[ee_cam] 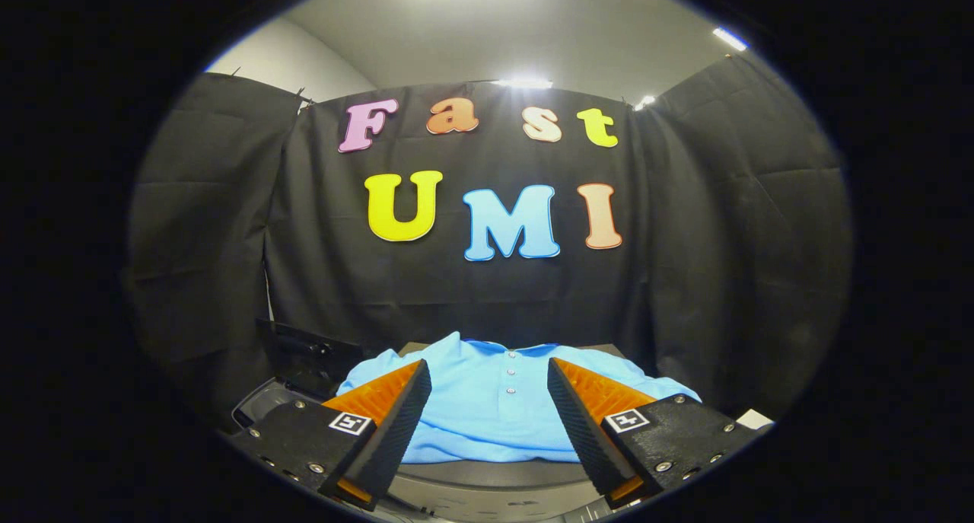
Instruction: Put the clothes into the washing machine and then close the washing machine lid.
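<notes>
While the jaws of the gripper [488, 401] stand wide apart with nothing held between them, a light blue short-sleeved polo shirt [487, 412] with a buttoned collar lies spread flat just ahead of them, its button placket showing in the gap between the two fingers [396, 420]. The shirt rests on a dark surface. To the left, beyond the left finger, a dark raised lid [304, 355] of the washing machine [262, 405] stands tilted upward, beside the shirt's sleeve.
</notes>
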Available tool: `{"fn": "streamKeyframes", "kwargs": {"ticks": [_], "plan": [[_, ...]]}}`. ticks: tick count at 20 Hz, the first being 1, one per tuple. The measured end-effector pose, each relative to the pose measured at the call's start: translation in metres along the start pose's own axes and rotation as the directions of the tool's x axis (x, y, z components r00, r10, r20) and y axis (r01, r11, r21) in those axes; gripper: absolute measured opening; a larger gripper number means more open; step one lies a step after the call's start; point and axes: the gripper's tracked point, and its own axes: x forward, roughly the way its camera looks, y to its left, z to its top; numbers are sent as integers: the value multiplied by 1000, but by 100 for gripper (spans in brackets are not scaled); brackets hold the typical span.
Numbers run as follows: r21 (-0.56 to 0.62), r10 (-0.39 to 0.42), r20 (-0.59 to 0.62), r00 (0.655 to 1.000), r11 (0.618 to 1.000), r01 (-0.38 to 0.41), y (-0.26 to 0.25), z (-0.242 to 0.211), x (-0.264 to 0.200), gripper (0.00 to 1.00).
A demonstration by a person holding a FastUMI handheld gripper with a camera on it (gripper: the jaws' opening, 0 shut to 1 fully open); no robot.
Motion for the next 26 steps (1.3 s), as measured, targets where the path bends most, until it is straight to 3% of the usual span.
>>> {"fn": "streamKeyframes", "kwargs": {"ticks": [13,26], "plan": [[21,35,-225,974,999,-31,-14,-36,86,96],[9,67,-463,884,997,-71,-18,-87,128,96]]}}
